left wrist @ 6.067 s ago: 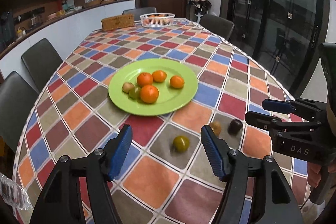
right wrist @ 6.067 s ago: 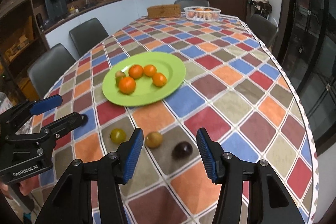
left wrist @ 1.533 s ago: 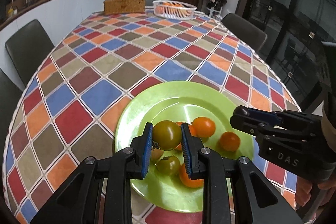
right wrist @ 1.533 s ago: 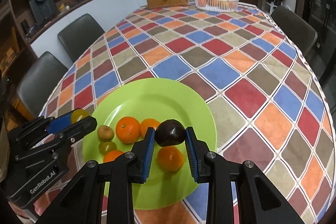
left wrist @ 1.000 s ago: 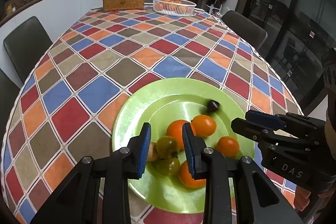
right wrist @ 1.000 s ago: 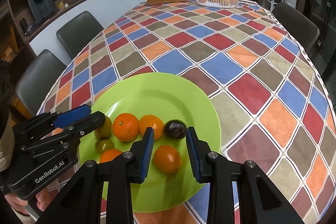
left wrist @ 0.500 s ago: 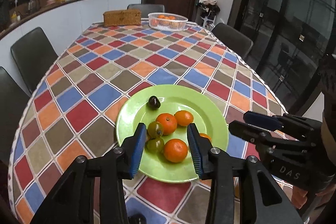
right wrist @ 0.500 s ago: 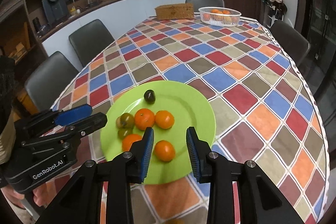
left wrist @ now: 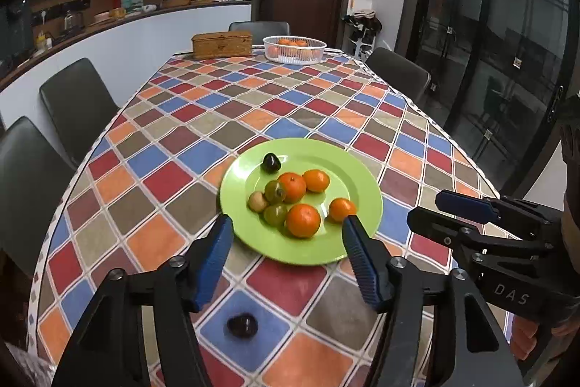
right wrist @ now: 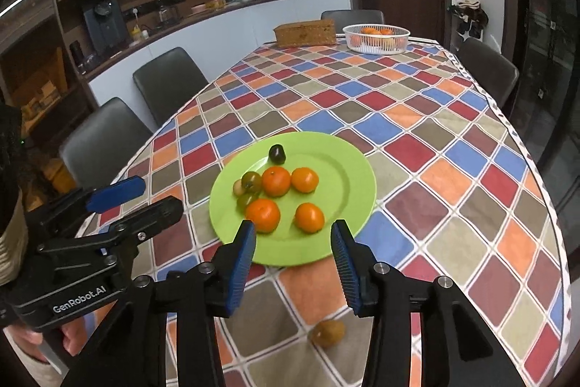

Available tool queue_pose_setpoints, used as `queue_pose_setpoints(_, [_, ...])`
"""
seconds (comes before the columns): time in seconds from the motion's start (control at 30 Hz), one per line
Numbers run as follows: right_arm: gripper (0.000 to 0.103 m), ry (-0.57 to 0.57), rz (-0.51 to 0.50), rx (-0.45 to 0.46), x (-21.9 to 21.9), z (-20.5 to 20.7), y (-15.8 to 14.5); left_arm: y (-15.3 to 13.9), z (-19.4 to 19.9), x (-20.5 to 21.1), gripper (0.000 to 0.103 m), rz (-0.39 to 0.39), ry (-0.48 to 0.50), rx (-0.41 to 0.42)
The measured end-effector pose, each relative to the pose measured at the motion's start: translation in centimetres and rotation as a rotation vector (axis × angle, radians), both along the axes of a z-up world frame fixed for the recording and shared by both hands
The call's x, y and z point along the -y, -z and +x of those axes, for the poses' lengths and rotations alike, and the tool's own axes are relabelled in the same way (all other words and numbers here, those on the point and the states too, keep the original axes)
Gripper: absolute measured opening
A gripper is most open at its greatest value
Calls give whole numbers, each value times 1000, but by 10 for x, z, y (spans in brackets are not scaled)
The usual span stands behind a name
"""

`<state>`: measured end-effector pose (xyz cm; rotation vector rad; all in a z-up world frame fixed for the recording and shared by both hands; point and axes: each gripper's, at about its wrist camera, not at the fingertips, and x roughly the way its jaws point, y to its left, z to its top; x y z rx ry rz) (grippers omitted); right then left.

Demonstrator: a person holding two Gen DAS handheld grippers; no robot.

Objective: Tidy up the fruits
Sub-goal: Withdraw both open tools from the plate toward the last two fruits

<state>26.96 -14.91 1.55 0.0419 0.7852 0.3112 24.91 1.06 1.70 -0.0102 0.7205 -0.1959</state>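
Left gripper (left wrist: 286, 256): your jaws stand wide apart and hold nothing, above the table's near end, just short of the plate's near rim.
Right gripper (right wrist: 293, 252): yours is spread too, empty, over the plate's near rim.
Plate (left wrist: 357, 169): green, on the table (left wrist: 224, 104) toward its near end.
On the plate: four oranges (left wrist: 303, 220), two green fruits (left wrist: 274, 192) touching each other left of them, a small tan fruit (left wrist: 257, 201) at the left, and a dark plum (left wrist: 271, 163) alone near the far-left rim.
Off the plate: a dark fruit (left wrist: 242, 325) on a blue square near the near edge; a brown kiwi (right wrist: 327, 332) on the cloth below your right jaws.
Far end: white basket (left wrist: 294, 49) of oranges beside a wicker box (left wrist: 222, 44).
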Motion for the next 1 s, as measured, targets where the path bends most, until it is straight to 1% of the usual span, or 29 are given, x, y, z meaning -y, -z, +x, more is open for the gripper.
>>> queue_pose_setpoints(0.03, [45, 1, -5, 2, 0, -2, 0, 0, -3, -1, 65, -2, -3, 0])
queue_pose_setpoints(0.07, [49, 2, -9, 4, -1, -6, 1, 1, -6, -2, 67, -2, -8, -2])
queue_pose_setpoints(0.1, [51, 1, -9, 7, -1, -10, 1, 2, -11, -4, 68, -2, -14, -5])
queue_pose_setpoints(0.13, [52, 3, -9, 8, -1, -12, 2, 4, -15, -6, 68, -3, -21, -11])
queue_pose_setpoints(0.33, [52, 37, -21, -5, 0, -22, 11, 18, -26, -15, 69, -13, -59, -51])
queue_pose_setpoints(0.47, [53, 57, -35, -44, -1, -22, 25, 29, -29, -21, 69, -5, -99, -77])
queue_pose_setpoints(0.63, [53, 79, -76, -60, -2, -27, 40, 47, -36, -28, 69, 14, -126, -116])
queue_pose_setpoints(1.0, [53, 124, -147, -100, 1, -33, 72, 84, -35, -33, 69, 65, -140, -205])
